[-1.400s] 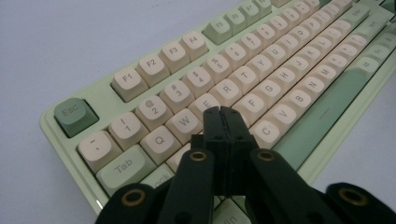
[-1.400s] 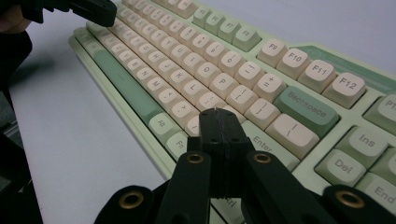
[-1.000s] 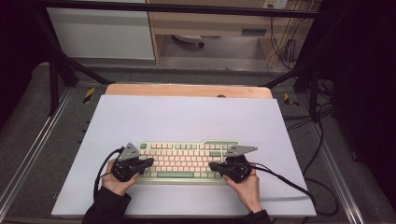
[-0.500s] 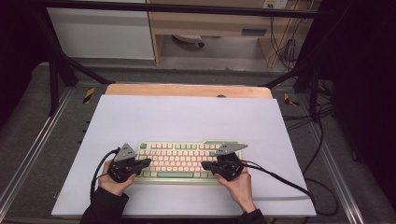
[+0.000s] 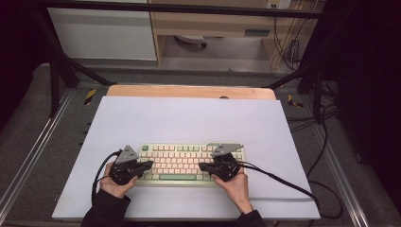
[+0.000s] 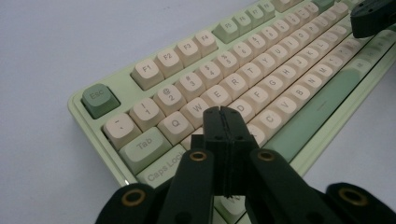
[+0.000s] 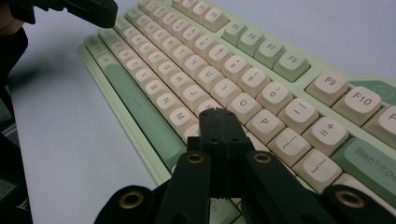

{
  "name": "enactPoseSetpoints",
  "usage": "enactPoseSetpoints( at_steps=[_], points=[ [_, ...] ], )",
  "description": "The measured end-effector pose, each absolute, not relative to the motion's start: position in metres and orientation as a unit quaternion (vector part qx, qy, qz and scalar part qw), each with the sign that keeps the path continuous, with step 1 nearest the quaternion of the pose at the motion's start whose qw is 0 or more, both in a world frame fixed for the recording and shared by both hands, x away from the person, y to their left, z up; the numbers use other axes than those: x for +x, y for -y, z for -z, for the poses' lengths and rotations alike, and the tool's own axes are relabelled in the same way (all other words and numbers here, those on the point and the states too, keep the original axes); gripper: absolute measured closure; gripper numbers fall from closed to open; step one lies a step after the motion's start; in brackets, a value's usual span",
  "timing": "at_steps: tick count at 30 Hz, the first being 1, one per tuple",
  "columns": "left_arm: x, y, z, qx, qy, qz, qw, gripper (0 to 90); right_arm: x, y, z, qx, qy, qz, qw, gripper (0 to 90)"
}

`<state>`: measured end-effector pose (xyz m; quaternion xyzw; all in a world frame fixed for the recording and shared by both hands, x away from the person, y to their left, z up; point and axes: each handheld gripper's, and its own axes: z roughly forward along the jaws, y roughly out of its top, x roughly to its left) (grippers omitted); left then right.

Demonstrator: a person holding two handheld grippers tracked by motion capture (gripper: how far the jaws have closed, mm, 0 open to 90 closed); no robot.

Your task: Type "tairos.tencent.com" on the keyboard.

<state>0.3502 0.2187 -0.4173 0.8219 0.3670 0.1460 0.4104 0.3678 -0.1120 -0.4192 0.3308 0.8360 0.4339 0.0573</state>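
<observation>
A green and cream keyboard (image 5: 191, 163) lies flat on the pale sheet (image 5: 189, 118) covering the desk (image 5: 189, 91), near the person's edge and roughly centred. The left hand-held gripper (image 5: 147, 165) sits over the keyboard's left end, its jaws pressed together with nothing between them; in the left gripper view its tips (image 6: 222, 113) hang just above the letter keys beside the Caps Lock key (image 6: 161, 170). The right hand-held gripper (image 5: 202, 167) is over the right half, jaws likewise closed and empty (its tips (image 7: 218, 114) hover by the O and P keys). Each is held by a hand (image 5: 113, 187) coming from the bottom edge, with black cables (image 5: 279, 177) trailing off.
</observation>
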Motion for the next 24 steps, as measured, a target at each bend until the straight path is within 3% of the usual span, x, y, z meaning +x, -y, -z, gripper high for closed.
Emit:
enactPoseSetpoints(
  at_steps=[24],
  points=[
    [0.351,-0.218,0.419,0.823,-0.367,-0.144,0.41,89.7,0.368,0.105,0.431,0.325,-0.847,-0.417,0.058,90.0]
  ],
)
